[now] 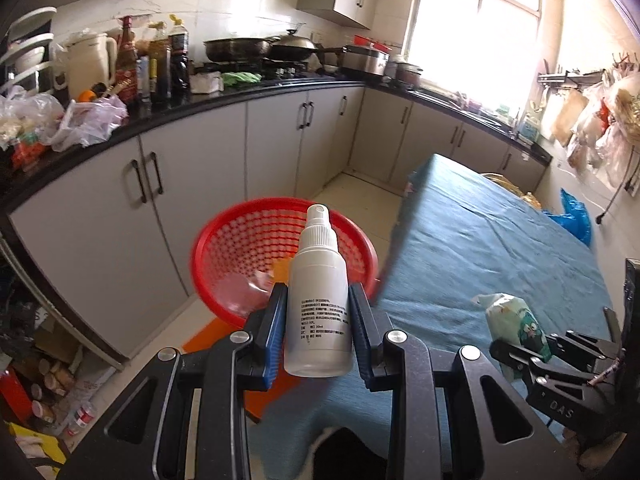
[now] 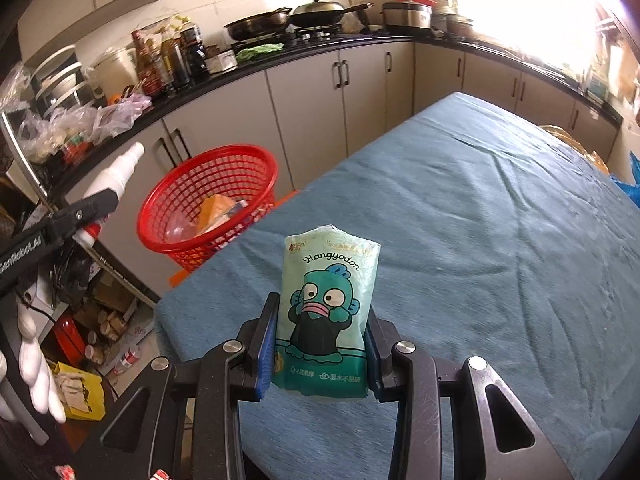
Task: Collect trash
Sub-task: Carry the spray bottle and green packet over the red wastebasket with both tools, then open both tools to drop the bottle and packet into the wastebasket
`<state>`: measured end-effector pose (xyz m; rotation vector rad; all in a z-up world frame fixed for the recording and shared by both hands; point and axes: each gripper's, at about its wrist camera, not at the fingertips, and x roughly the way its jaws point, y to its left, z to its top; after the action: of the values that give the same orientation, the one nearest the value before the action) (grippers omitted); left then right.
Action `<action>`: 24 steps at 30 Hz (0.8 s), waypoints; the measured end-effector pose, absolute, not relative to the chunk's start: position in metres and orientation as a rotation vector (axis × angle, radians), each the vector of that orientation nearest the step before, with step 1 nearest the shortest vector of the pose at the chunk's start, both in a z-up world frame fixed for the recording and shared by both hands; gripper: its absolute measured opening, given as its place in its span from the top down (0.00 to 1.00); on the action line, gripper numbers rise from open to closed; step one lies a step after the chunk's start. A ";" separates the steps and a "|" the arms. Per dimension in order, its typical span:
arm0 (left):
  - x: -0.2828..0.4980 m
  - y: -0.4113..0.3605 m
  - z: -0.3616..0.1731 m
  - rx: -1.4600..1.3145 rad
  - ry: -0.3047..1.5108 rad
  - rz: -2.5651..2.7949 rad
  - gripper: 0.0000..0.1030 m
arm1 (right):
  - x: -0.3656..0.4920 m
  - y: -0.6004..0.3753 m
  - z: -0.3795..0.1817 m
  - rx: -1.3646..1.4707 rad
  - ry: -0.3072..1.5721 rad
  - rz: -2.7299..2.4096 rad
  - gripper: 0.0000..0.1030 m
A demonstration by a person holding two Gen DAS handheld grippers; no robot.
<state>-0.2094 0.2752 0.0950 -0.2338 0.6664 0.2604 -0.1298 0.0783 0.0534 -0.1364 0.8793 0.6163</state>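
Note:
My left gripper (image 1: pixel 318 300) is shut on a white spray bottle (image 1: pixel 318 300), held upright above the near rim of the red mesh basket (image 1: pixel 224 248). The same bottle (image 2: pixel 114 178) and left gripper (image 2: pixel 98 204) show at the left of the right wrist view, short of the basket (image 2: pixel 188 184), which holds an orange carton and clear plastic. My right gripper (image 2: pixel 320 320) is shut on a green tissue pack (image 2: pixel 330 304) with a cartoon fish, over the blue tablecloth (image 2: pixel 480 240). That pack (image 1: pixel 516 324) and right gripper (image 1: pixel 520 354) appear at the lower right of the left wrist view.
Grey cabinets (image 1: pixel 200 184) under a black counter (image 1: pixel 240 94) line the far wall, with bottles, pans and plastic bags on top. Boxes, cans and a yellow item (image 2: pixel 80 396) clutter the floor at the left. A gloved hand (image 2: pixel 32 376) shows at the left edge.

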 end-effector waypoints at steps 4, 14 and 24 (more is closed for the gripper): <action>-0.208 0.290 0.097 -0.211 0.658 0.309 0.72 | -0.131 0.098 0.057 -0.163 0.875 0.648 0.62; -0.203 0.312 0.100 -0.179 0.657 0.360 0.72 | -0.131 0.137 0.075 -0.187 0.833 0.715 0.62; -0.192 0.322 0.099 -0.166 0.670 0.361 0.72 | -0.121 0.160 0.083 -0.155 0.819 0.747 0.62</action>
<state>-0.1923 0.3221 0.0992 -0.1658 0.6699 0.3614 -0.1205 0.1604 0.0834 -0.1548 0.8186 0.7474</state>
